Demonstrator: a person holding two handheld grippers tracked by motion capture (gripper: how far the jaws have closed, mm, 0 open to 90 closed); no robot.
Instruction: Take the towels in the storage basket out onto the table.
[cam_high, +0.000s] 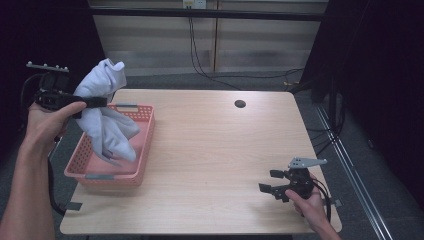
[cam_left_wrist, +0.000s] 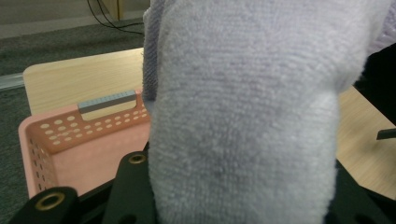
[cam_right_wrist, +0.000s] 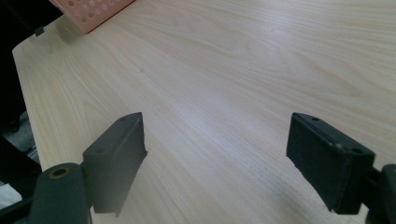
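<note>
Holding: left gripper (cam_high: 92, 103) clamps a white towel (cam_high: 102, 117) above the pink basket (cam_high: 142, 165) at the left side of the surface (cam_high: 215, 150).
Left hand pose: left hand (cam_high: 45, 122) raised at far left, forearm rising from the near-left corner; gripper lies level, pointing right over the basket's far end.
Left gripper state: clenched on the towel, jaws part-way apart with the thick terry bunched between them; in the left gripper view the cloth (cam_left_wrist: 243, 112) covers the gap between the jaws.
Towel position: pinched near its middle; one bunch stands above the gripper, the longer part hangs down into the basket, lower end at or near the basket floor, contact not clear.
Basket: near-left on the surface, long side running near to far, grey handle strip (cam_left_wrist: 107, 101) on its far rim.
Right hand pose: right hand (cam_high: 310, 202) low at the near-right corner, right gripper (cam_high: 272, 182) level just over the surface, pointing left.
Right gripper state: released, jaws wide apart with bare wood (cam_right_wrist: 224, 93) between them.
Separation: right gripper well apart from towel and basket.
</note>
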